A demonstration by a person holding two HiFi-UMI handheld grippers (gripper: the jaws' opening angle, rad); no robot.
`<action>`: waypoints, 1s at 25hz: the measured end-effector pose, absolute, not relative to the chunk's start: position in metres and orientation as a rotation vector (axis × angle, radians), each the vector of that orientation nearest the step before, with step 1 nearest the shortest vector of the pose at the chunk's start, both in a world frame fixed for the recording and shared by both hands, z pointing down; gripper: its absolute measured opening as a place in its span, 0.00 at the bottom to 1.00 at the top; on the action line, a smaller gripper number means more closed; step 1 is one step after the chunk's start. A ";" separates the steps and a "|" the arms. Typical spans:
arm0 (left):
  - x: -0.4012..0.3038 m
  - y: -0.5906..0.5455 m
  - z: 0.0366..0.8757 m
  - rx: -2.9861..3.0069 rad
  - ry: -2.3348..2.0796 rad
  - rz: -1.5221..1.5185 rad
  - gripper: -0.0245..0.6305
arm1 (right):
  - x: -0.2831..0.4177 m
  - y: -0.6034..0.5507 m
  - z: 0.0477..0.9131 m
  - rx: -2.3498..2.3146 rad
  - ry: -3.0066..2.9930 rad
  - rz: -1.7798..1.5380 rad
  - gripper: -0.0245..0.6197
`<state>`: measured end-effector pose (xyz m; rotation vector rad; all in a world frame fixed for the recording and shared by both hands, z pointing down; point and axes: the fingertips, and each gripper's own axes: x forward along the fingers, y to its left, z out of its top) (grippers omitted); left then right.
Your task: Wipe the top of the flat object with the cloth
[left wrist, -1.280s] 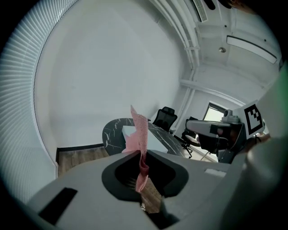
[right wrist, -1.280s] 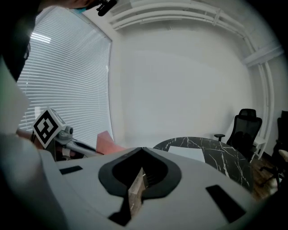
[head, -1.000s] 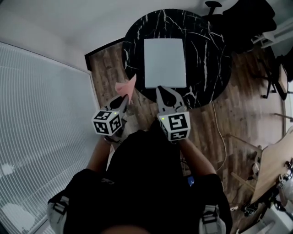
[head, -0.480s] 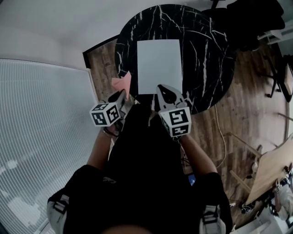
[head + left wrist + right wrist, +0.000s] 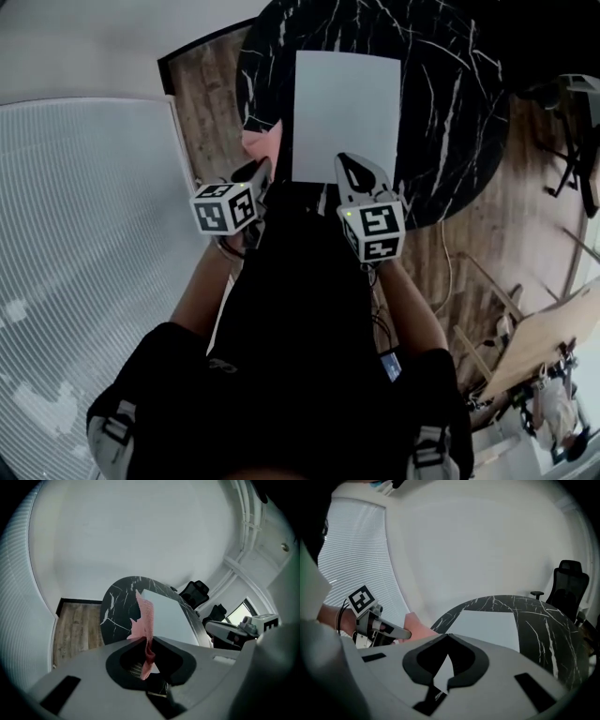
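Observation:
A white flat rectangular object [image 5: 345,112] lies on a round black marble table [image 5: 450,122]. My left gripper [image 5: 262,169] is shut on a pink cloth [image 5: 262,143], which stands up from the jaws over the table's near left edge, beside the object's left side. In the left gripper view the cloth [image 5: 146,615] is pinched between the jaws, in front of the white object [image 5: 171,616]. My right gripper [image 5: 352,163] is shut and holds nothing, its tip at the object's near edge. The right gripper view shows the object [image 5: 490,623] ahead and the left gripper [image 5: 391,631] with the cloth [image 5: 417,624] at the left.
A window blind [image 5: 84,234] fills the left side, above wooden floor [image 5: 202,103]. Black office chairs [image 5: 569,585] stand beyond the table. A wooden desk [image 5: 544,342] and a cable [image 5: 448,267] on the floor are at the right.
Both grippers have come down and forward toward the table. The cloth now hangs over the table's near left edge, and the right gripper's tip has reached the object's near edge.

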<state>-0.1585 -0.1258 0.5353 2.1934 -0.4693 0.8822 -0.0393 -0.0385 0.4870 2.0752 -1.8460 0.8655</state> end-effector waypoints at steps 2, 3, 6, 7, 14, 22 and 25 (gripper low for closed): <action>-0.158 -0.121 0.549 2.143 -0.471 0.877 0.07 | -0.038 -0.039 0.498 2.062 -1.831 0.890 0.03; -0.159 -0.116 0.555 2.116 -0.465 0.880 0.07 | -0.039 -0.038 0.502 2.054 -1.824 0.903 0.03; -0.163 -0.104 0.572 2.073 -0.439 0.915 0.07 | -0.041 -0.037 0.513 2.025 -1.812 0.925 0.03; -0.163 -0.103 0.575 2.070 -0.436 0.923 0.07 | -0.042 -0.038 0.515 2.011 -1.814 0.930 0.03; -0.154 -0.098 0.588 2.034 -0.394 0.921 0.07 | -0.054 -0.043 0.525 1.947 -1.823 0.956 0.03; -0.134 -0.086 0.591 2.030 -0.316 0.932 0.07 | -0.054 -0.046 0.523 1.932 -1.826 0.947 0.03; -0.131 -0.086 0.593 2.033 -0.308 0.951 0.07 | -0.051 -0.048 0.522 1.940 -1.816 0.955 0.03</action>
